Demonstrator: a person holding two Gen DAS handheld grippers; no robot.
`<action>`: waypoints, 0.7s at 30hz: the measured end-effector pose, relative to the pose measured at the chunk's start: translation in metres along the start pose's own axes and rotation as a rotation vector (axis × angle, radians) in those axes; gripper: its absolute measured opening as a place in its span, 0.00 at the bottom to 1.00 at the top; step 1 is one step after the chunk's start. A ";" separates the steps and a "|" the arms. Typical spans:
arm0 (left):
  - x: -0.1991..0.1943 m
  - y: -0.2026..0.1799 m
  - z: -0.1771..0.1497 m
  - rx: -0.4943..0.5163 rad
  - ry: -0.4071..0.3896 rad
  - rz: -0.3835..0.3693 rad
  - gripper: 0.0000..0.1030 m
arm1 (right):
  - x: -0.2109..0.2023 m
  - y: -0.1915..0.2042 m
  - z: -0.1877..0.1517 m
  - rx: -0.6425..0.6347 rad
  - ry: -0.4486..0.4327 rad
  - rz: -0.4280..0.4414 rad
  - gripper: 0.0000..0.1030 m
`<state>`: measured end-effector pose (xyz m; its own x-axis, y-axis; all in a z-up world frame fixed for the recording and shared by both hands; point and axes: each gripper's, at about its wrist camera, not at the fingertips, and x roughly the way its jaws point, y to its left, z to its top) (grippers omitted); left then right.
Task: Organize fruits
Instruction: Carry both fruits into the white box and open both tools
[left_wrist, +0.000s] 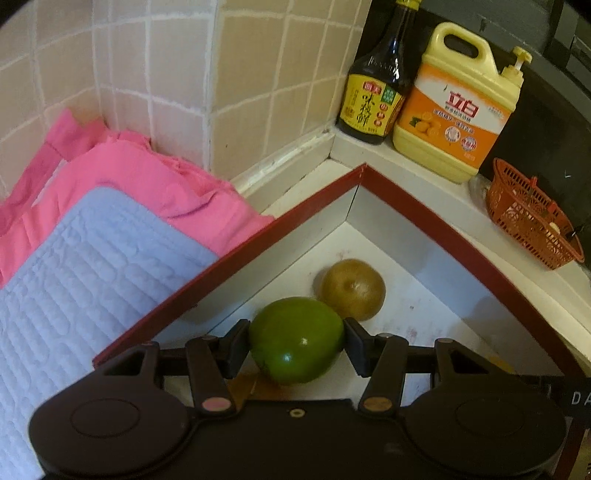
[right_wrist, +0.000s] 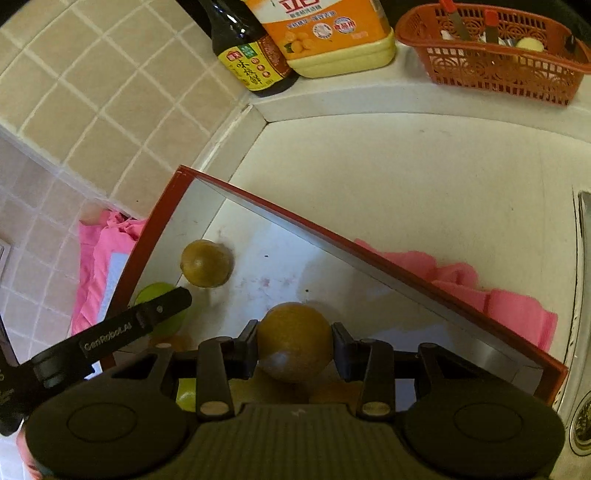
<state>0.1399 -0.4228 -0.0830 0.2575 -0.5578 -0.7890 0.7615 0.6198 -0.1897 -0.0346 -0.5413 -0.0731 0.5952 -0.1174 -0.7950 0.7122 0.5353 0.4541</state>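
My left gripper (left_wrist: 297, 341) is shut on a green fruit (left_wrist: 295, 336) just above the white floor of a red-rimmed box (left_wrist: 424, 218). A brown fruit (left_wrist: 352, 290) lies on the box floor right behind it. In the right wrist view my right gripper (right_wrist: 295, 345) is shut on a round brown fruit (right_wrist: 293, 332) low inside the same box (right_wrist: 332, 236). The other brown fruit (right_wrist: 206, 263) rests near the far left corner. A finger (right_wrist: 162, 308) of the left gripper reaches in from the left, partly hiding the green fruit (right_wrist: 153, 293). More fruit shows dimly beneath my right fingers.
A dark sauce bottle (left_wrist: 376, 92), a yellow detergent jug (left_wrist: 458, 107) and a red plastic basket (left_wrist: 528, 218) stand on the ledge behind the box. Pink cloth (left_wrist: 147, 177) and a blue quilted pad (left_wrist: 74, 266) lie left of it. A sink edge (right_wrist: 583, 258) is at the right.
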 end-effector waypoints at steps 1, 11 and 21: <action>0.001 0.000 -0.001 0.002 0.003 0.003 0.63 | 0.000 -0.001 0.000 0.001 0.002 -0.002 0.43; -0.037 0.015 0.005 -0.073 -0.044 -0.045 0.77 | -0.023 -0.003 0.001 0.073 -0.003 0.054 0.65; -0.175 0.066 -0.011 -0.173 -0.290 -0.010 0.77 | -0.097 0.082 -0.020 -0.222 -0.167 0.040 0.87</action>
<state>0.1383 -0.2786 0.0360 0.4275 -0.6829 -0.5924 0.6591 0.6839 -0.3127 -0.0415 -0.4695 0.0331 0.6875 -0.2190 -0.6924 0.5987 0.7106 0.3697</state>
